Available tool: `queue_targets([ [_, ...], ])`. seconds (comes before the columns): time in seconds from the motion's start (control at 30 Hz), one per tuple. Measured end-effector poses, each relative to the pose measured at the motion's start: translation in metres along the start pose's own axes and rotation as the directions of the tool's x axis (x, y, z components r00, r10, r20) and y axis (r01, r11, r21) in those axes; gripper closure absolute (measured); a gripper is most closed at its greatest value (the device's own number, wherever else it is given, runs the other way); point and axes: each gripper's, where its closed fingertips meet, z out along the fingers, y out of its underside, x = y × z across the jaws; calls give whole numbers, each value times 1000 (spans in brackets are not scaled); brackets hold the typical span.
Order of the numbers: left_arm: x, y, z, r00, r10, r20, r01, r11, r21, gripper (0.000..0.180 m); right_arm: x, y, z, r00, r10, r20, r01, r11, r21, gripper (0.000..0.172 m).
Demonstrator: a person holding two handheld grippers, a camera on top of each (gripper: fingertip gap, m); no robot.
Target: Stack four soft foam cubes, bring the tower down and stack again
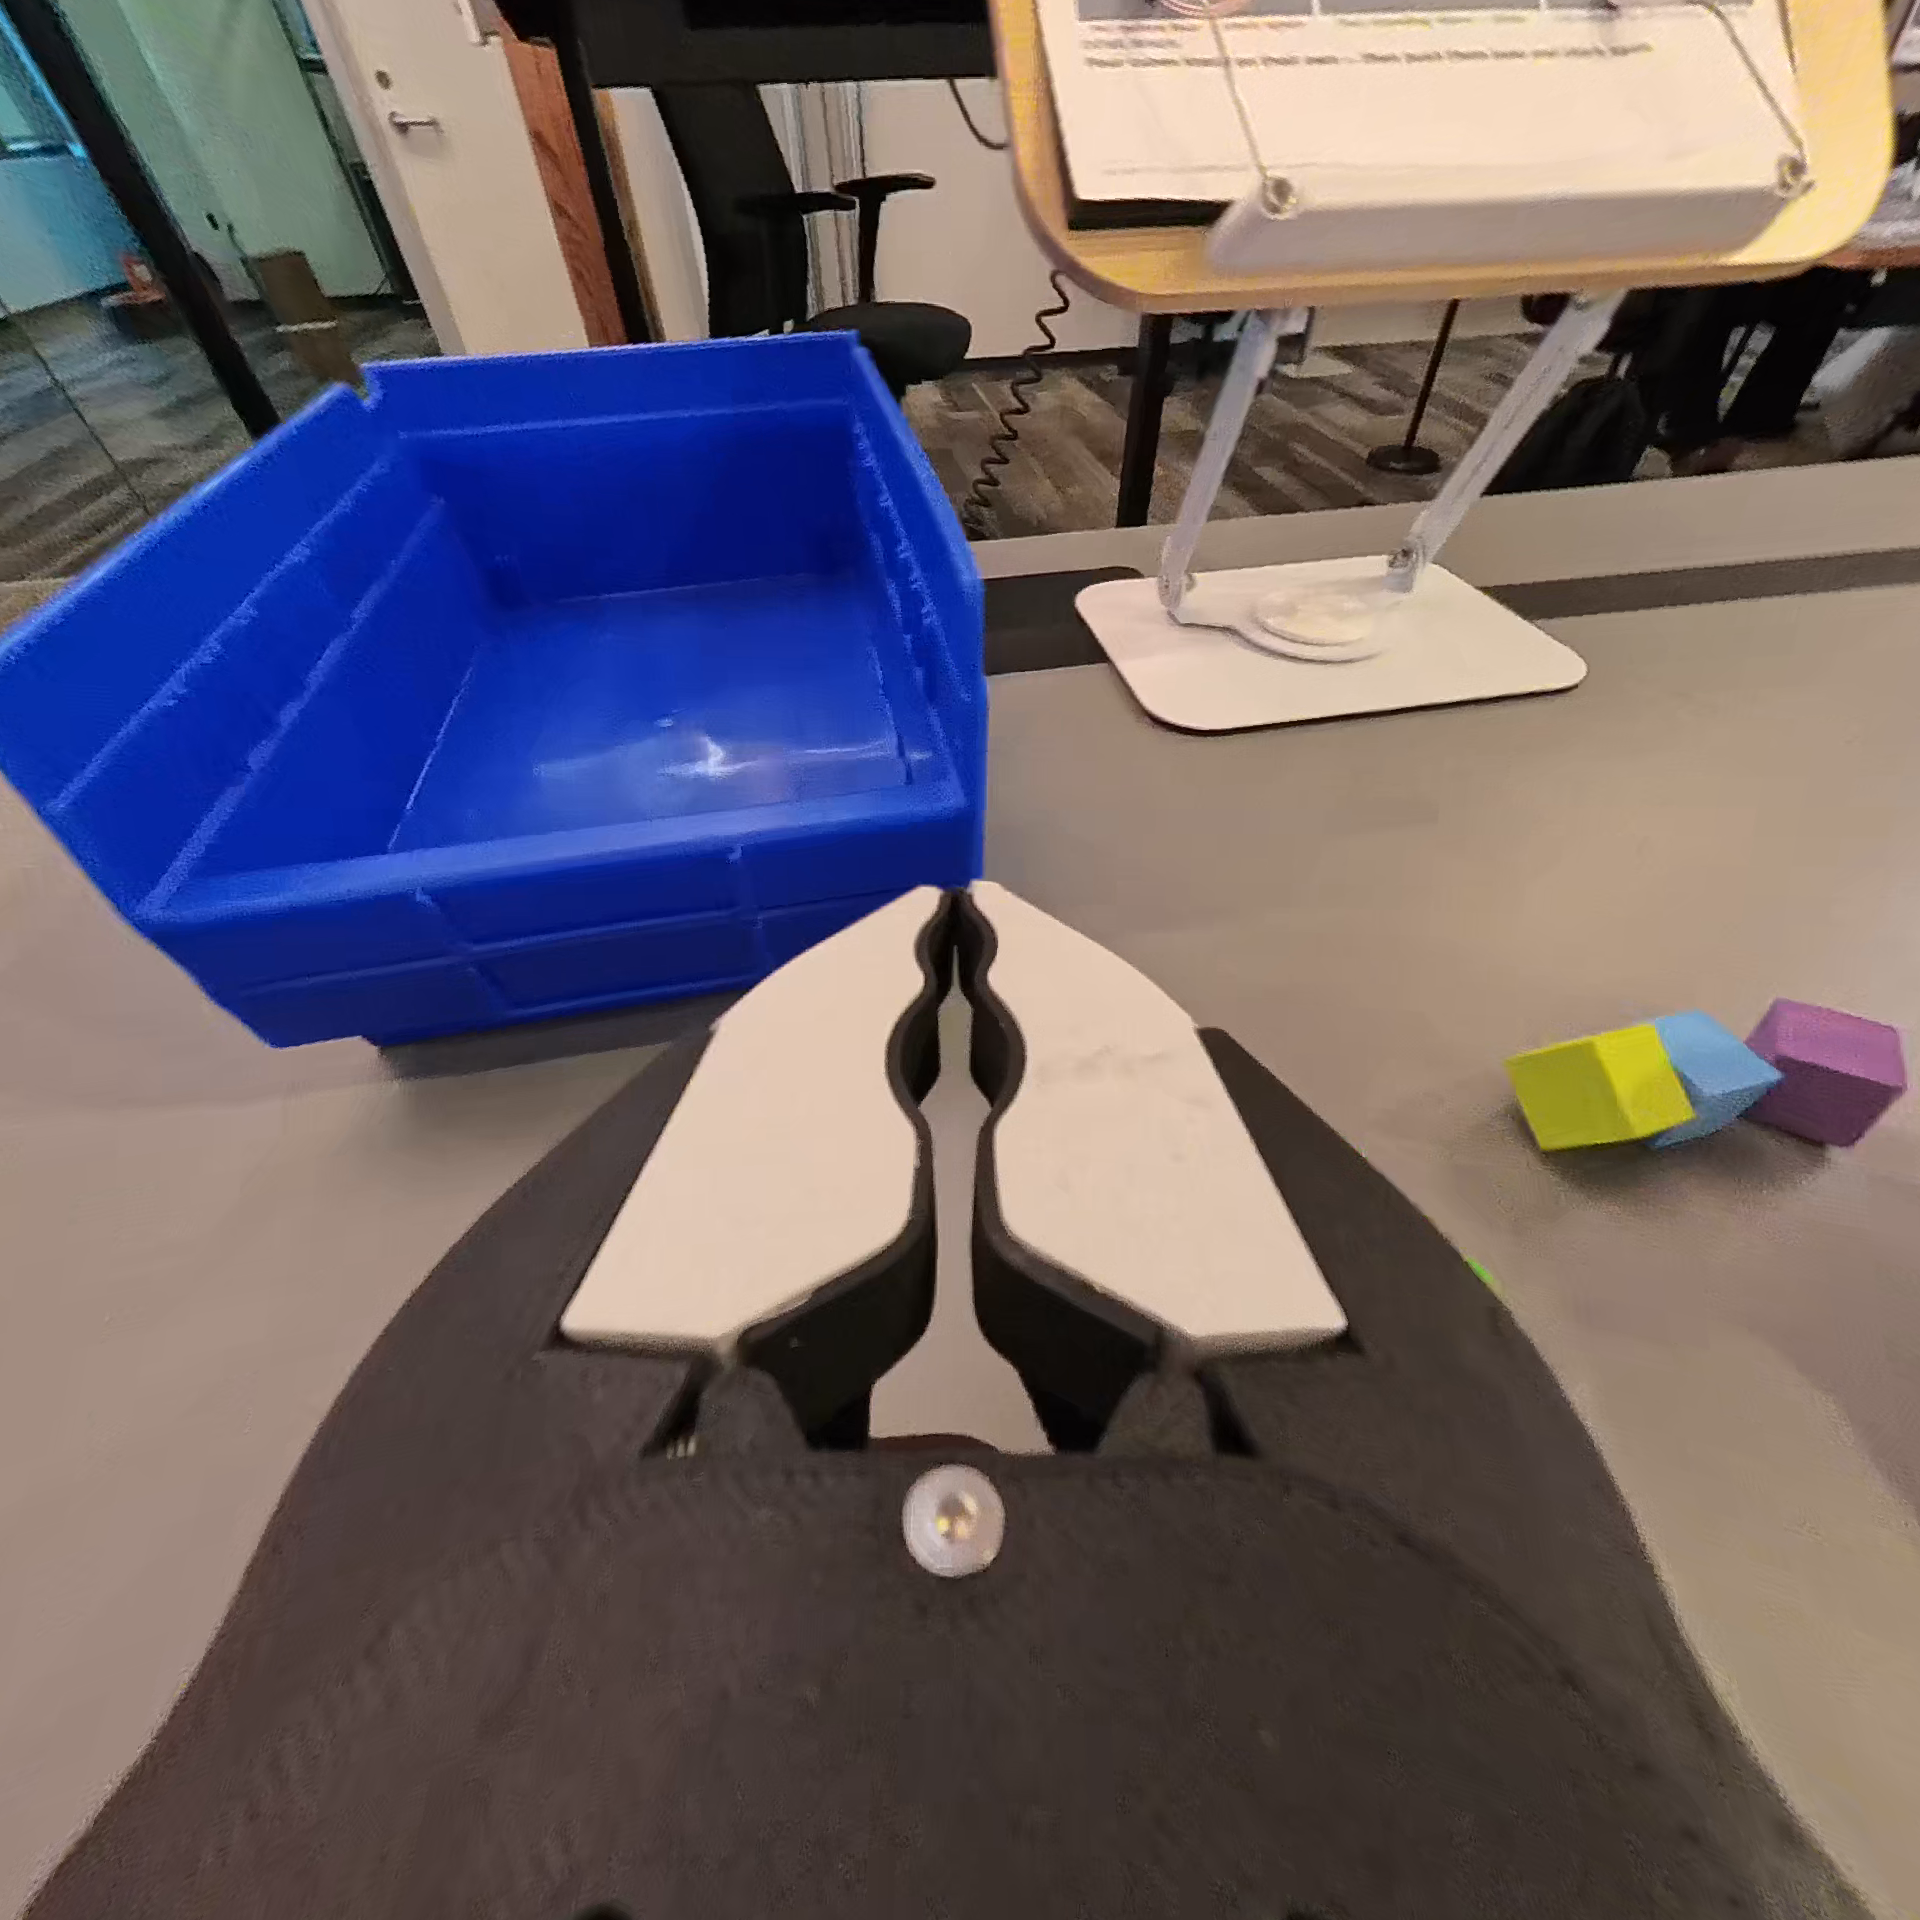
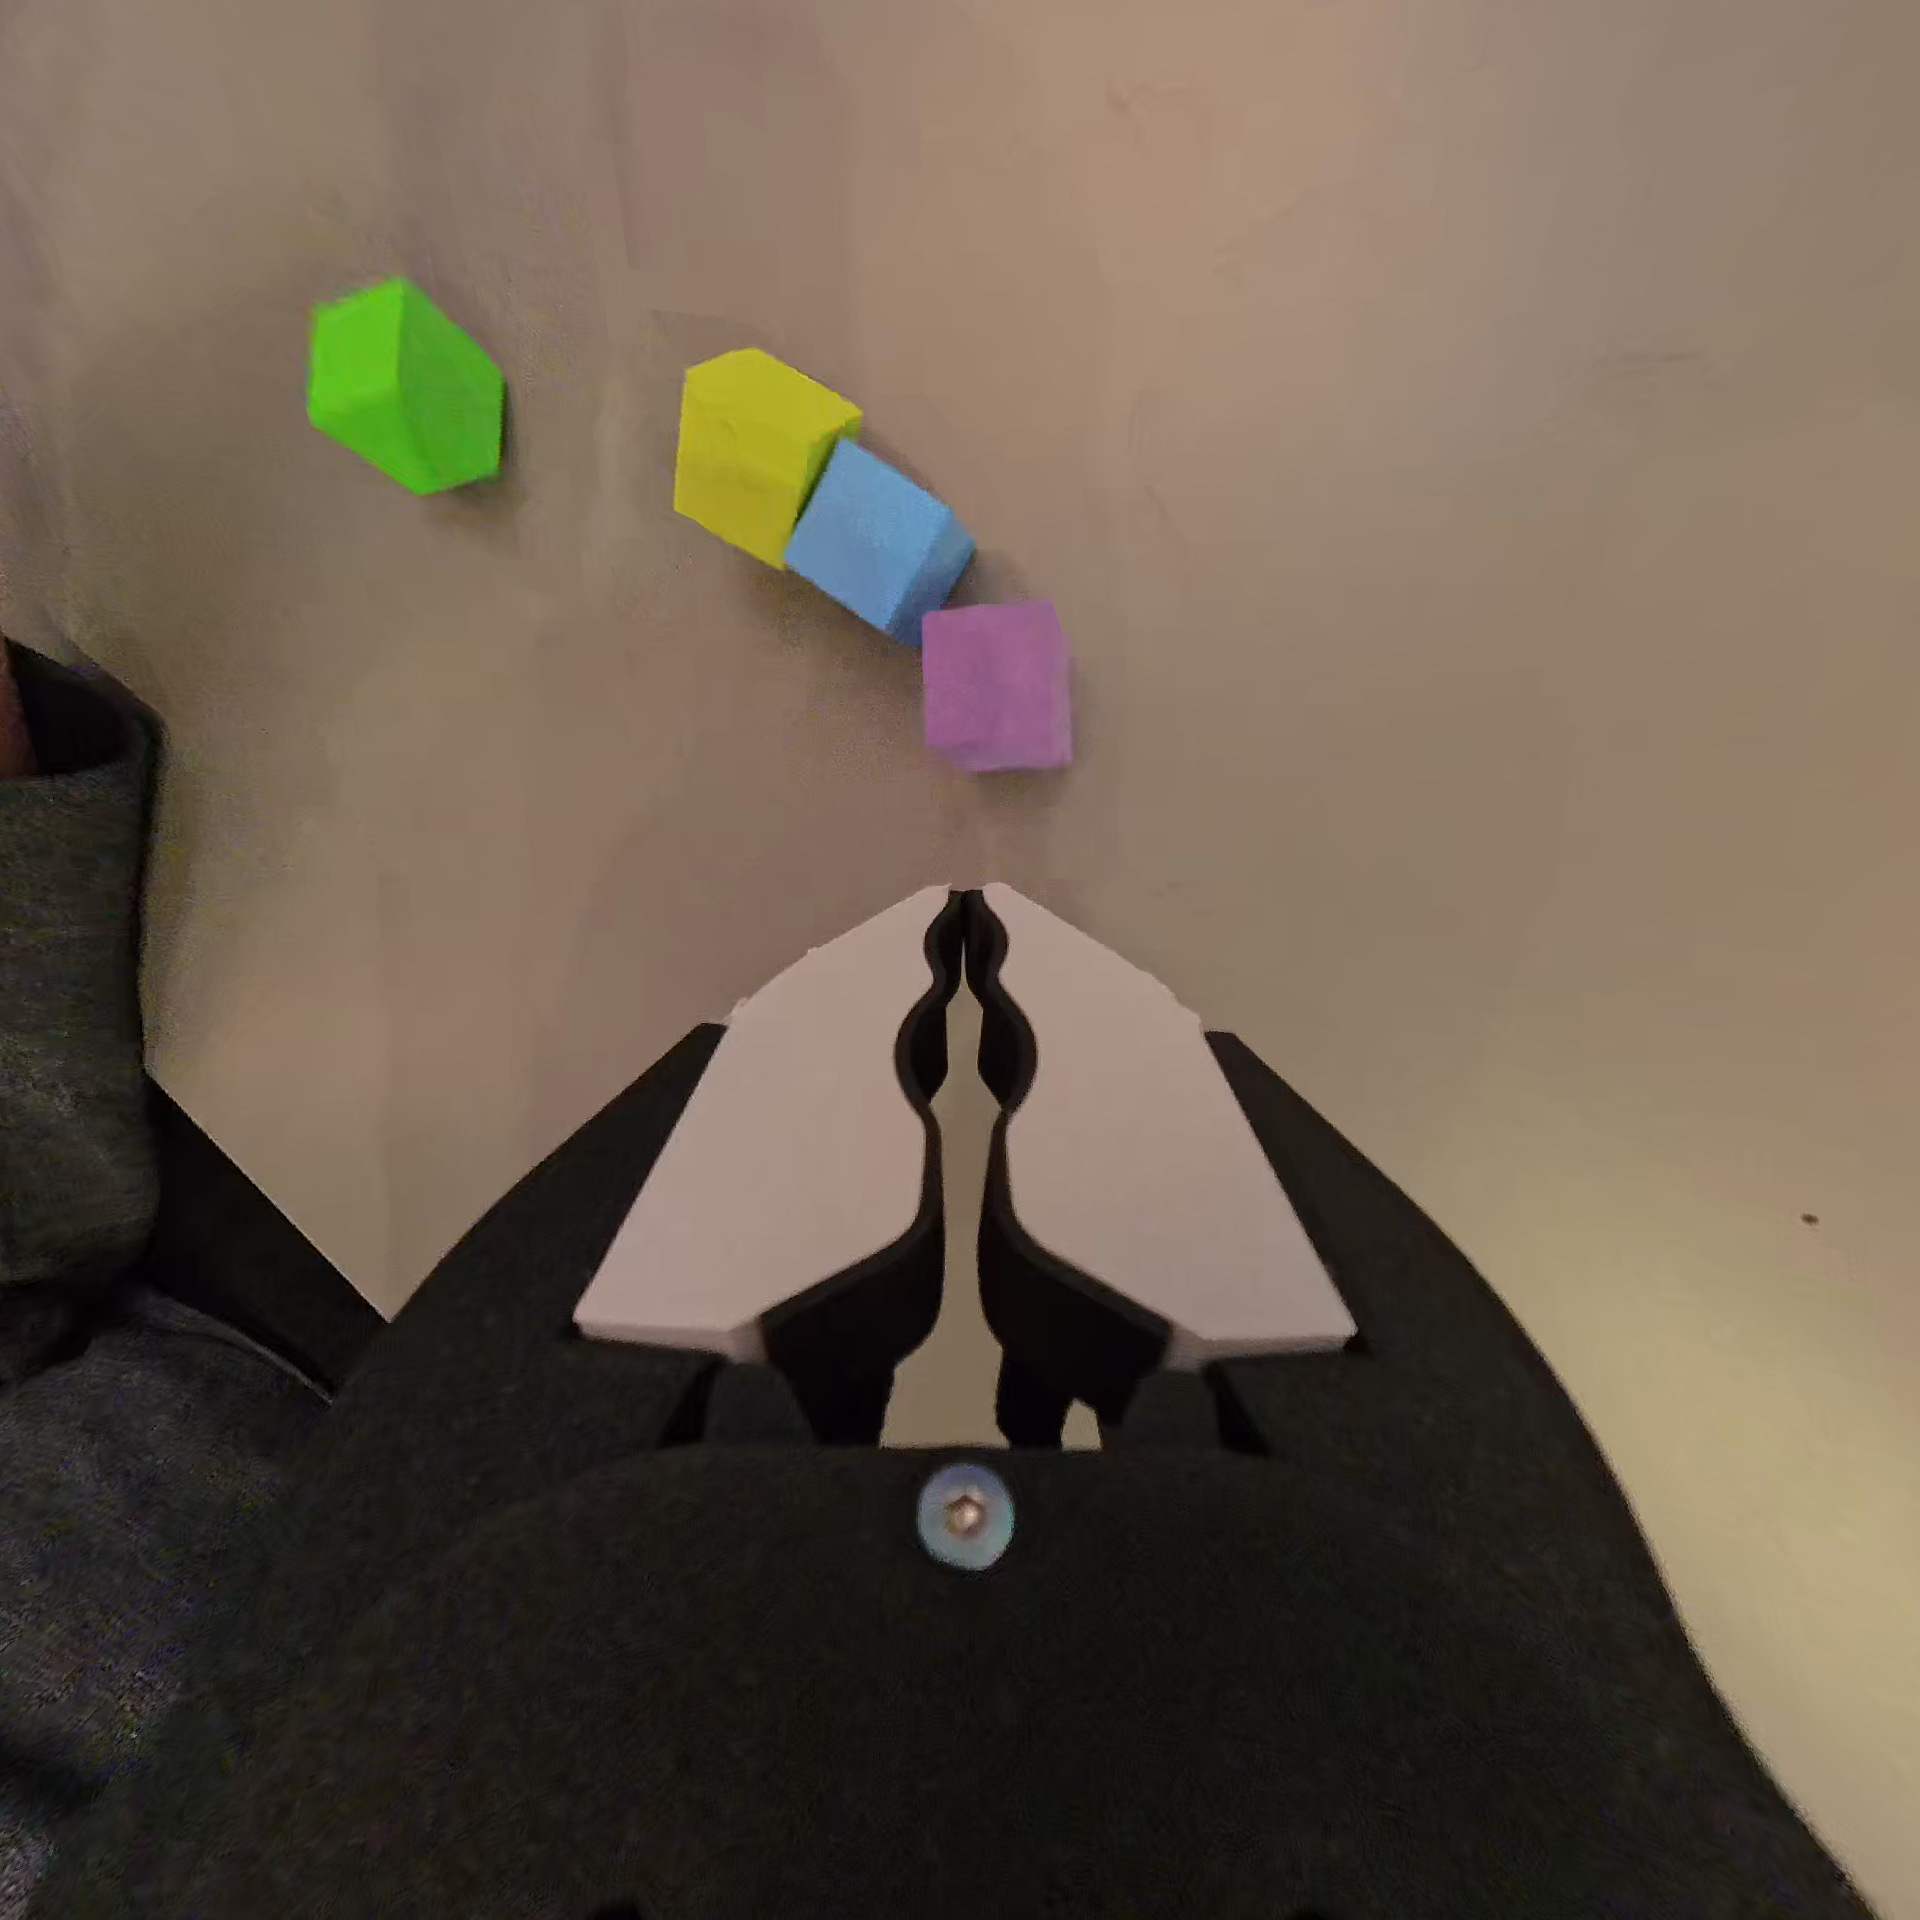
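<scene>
Four foam cubes lie loose on the grey table. In the right wrist view a green cube (image 2: 405, 387) lies apart at the left. A yellow cube (image 2: 753, 452), a light blue cube (image 2: 878, 535) and a purple cube (image 2: 995, 686) touch in a row. My right gripper (image 2: 965, 891) is shut with nothing in it, just short of the purple cube. In the left wrist view the yellow cube (image 1: 1595, 1086), blue cube (image 1: 1714, 1070) and purple cube (image 1: 1823, 1070) lie at the right. My left gripper (image 1: 958, 894) is shut and empty, by the blue bin's near corner.
An empty blue plastic bin (image 1: 582, 914) stands on the table at the left. A white stand base (image 1: 1340, 665) carries a tilted board with paper (image 1: 1455, 135) at the back. A person's grey sleeve (image 2: 73, 1039) is at the left edge of the right wrist view. One gripper's finger ends stand about 25 cm off the other's.
</scene>
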Motion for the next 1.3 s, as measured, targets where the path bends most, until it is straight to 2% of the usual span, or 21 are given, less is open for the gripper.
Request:
queue_targets([
  [0.1,-4,0,-1,999,-31,-8,31,999,8,180,6,6,-8,1000,8,-2,-7,1000,28,172],
  [0.33,6,4,3,999,11,-32,-12,1000,-13,180,18,25,-14,999,42,5,-42,997,69,172],
  [0.4,13,4,3,997,11,-72,-12,1000,-9,180,22,31,-13,999,51,7,-51,996,80,172],
  [0.5,36,8,7,978,16,-207,-20,1000,-19,179,30,42,-10,998,64,4,-64,994,85,172],
  [0.63,61,19,2,938,65,-341,-94,993,-69,167,43,49,-6,997,71,-14,-69,994,89,172],
  [0.73,73,18,-11,902,113,-416,-166,982,-93,150,50,46,-9,997,65,-30,-61,991,123,172],
  [0.8,81,27,-19,867,149,-475,-242,960,-140,133,56,44,-9,997,49,-62,-40,990,138,172],
  [0.9,95,40,-33,802,201,-562,-347,923,-166,124,59,45,-6,996,42,-73,-31,989,145,172],
  [1.0,112,56,-43,733,207,-648,-407,897,-173,120,61,46,-3,995,22,-95,-9,990,137,172],
  [1.2,135,90,-51,638,184,-748,-484,851,-203,113,61,45,-2,996,20,-87,-7,989,145,172],
  [1.3,138,102,-49,621,197,-758,-528,821,-219,113,62,46,0,996,20,-83,-8,990,144,172],
])
